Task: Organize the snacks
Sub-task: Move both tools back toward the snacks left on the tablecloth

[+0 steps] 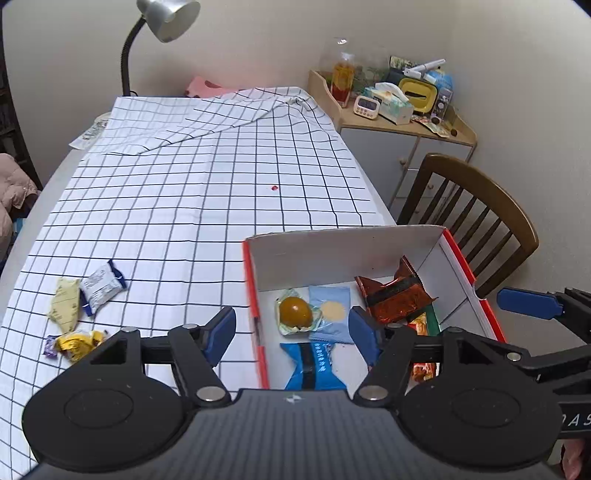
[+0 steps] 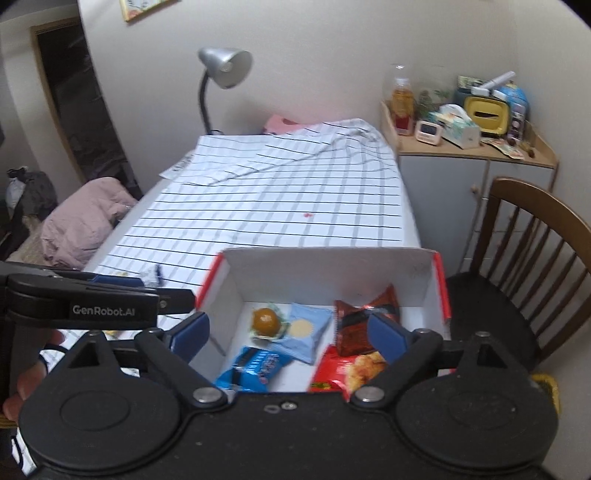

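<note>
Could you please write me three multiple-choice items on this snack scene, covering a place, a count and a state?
1. Where does the clear-wrapped brown round snack lie?
A. inside the red-edged white cardboard box
B. on the checked tablecloth
C. on the wooden chair

2. How many snack packets lie loose on the checked tablecloth left of the box?
A. one
B. three
C. six

3. How are the left gripper fingers?
A. shut on a packet
B. open, holding nothing
C. out of view

Answers: 1 A, it sits on the box floor. 2 B, pale yellow, white-blue and yellow packets. 3 B, the blue pads are spread apart.

A home room: desk lamp (image 1: 168,18), wooden chair (image 1: 476,221), cluttered cabinet (image 1: 402,147).
</note>
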Demonstrator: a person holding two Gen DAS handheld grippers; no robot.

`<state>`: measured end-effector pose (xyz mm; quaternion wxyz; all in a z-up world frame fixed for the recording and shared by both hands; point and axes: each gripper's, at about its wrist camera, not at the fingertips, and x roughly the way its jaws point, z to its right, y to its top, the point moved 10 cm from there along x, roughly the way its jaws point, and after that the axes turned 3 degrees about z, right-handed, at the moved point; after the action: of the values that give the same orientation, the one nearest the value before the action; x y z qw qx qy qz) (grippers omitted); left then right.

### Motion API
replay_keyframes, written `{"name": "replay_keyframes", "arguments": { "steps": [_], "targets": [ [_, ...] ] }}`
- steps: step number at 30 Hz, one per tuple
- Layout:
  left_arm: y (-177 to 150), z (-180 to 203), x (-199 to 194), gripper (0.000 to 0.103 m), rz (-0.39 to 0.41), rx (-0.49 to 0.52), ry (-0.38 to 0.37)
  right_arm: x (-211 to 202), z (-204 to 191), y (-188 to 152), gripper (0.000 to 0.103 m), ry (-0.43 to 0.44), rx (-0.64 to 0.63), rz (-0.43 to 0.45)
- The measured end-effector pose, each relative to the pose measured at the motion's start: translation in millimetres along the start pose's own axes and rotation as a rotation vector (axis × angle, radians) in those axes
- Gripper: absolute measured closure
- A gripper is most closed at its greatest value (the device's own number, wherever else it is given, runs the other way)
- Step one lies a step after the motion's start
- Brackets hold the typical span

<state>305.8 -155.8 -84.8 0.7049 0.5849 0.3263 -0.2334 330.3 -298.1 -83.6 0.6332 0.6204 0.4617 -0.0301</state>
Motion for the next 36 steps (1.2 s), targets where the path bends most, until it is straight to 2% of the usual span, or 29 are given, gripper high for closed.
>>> {"name": "replay_keyframes", "arguments": {
  "steps": [4,6,11,13,18,24,36],
  "targets": [
    [-6,-15,-17,0.035,0.014,-0.007,-0.007,-6,-20,2,0.006,0.028,-0.029,0.02],
    [-9,-24,-25,0.031,0.022,-0.016,-0.013,-7,-33,2,0.002,0.042,-0.049,0.031],
    [-16,-55,-37,0.028,0.032,-0.045,-0.022,-5,-67,0,0.001,0.062,-0.088,0.042],
    [-18,-69,-40,0.023,0.033,-0.055,-0.031,-1,-81,0,0.001,0.073,-0.089,0.039],
    [-27,-108,-45,0.022,0.023,-0.069,-0.044,13,-117,-4,0.001,0.09,-0.089,0.023],
    [-34,-161,-47,0.016,0.023,-0.078,-0.05,35,-156,-10,0.001,0.106,-0.065,-0.003],
    [-30,-288,-9,0.016,0.001,-0.113,0.065,103,-238,-23,0.001,0.117,-0.092,-0.066]
  ]
}}
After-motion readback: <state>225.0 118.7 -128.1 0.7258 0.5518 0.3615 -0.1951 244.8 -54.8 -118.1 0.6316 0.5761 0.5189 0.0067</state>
